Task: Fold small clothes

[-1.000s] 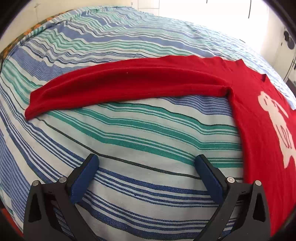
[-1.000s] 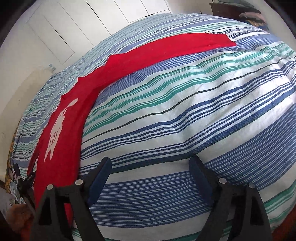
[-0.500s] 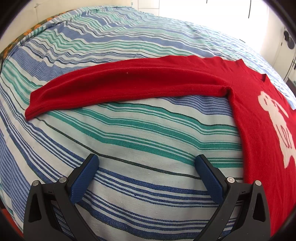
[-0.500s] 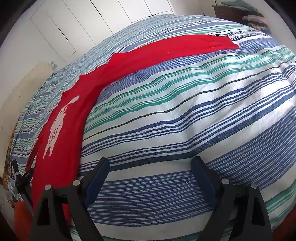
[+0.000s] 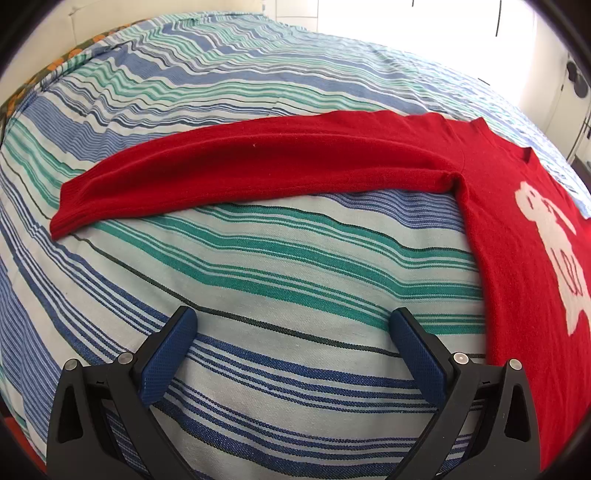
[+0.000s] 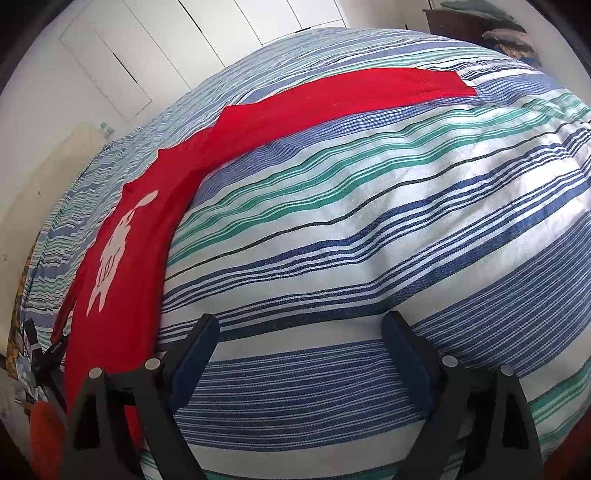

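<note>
A red long-sleeved sweater (image 5: 517,236) with a white animal print lies flat on the striped bedspread (image 5: 258,266). Its one sleeve (image 5: 236,173) stretches out to the left in the left wrist view, cuff near the left edge. In the right wrist view the same sweater (image 6: 122,280) runs along the left, and its other sleeve (image 6: 351,96) reaches toward the upper right. My left gripper (image 5: 293,321) hovers open over bare bedspread, below that sleeve and left of the body. My right gripper (image 6: 301,325) is open too, with only striped cloth between its blue pads, right of the sweater's body.
White cupboard doors (image 6: 207,48) stand behind the bed. A dark dresser with a heap of clothes (image 6: 495,29) sits at the far right. The other gripper's black frame (image 6: 40,354) shows at the left edge. A patterned cloth (image 5: 66,62) lies along the bed's far left side.
The right wrist view has shifted slightly, with the sweater sitting a little lower and more to the right in the picture. The left view is unchanged, and both grippers stay open.
</note>
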`<state>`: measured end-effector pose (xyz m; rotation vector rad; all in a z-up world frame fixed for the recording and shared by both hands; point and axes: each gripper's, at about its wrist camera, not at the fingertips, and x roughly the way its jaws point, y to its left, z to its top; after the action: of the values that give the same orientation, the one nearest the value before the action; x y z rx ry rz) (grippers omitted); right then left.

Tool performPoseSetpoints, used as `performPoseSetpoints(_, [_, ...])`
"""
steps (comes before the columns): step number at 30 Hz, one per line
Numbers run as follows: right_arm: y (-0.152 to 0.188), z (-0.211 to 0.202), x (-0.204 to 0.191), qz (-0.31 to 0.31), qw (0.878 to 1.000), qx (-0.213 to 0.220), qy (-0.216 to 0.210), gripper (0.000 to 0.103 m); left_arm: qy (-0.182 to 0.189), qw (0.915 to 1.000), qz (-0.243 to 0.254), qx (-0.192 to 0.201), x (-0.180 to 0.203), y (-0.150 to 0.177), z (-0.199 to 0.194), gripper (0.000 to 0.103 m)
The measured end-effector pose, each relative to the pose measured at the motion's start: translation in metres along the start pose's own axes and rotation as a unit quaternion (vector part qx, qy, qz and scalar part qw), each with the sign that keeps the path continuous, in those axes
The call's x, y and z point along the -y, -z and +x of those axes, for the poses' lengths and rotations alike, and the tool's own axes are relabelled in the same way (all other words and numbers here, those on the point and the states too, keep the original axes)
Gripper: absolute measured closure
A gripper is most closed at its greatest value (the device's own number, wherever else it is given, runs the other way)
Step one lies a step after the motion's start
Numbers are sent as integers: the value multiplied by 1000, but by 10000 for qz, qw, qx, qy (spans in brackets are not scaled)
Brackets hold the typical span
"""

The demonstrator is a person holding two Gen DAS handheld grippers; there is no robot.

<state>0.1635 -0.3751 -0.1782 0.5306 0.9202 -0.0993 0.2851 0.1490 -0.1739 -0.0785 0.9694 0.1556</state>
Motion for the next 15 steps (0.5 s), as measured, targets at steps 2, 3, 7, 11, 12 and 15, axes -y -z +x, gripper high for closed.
performPoseSetpoints(2, [0, 0, 0, 7, 10000, 0, -20, 14, 0, 10000, 0, 0, 0, 0, 0, 0])
performPoseSetpoints(3, [0, -1, 1, 13, 10000, 0, -31, 14, 0, 10000, 0, 0, 0, 0, 0, 0])
performPoseSetpoints(7, [0, -1, 0, -2, 10000, -2, -12, 14, 0, 10000, 0, -1, 0, 0, 0, 0])
performPoseSetpoints(11, [1, 0, 0, -17, 10000, -7, 15, 14, -1, 10000, -1, 1, 0, 0, 0, 0])
performPoseSetpoints(12, [1, 0, 0, -18, 10000, -7, 16, 14, -1, 10000, -1, 1, 0, 0, 0, 0])
performPoseSetpoints(15, [0, 1, -1, -59, 10000, -17, 59, 14, 0, 10000, 0, 0, 0, 0, 0, 0])
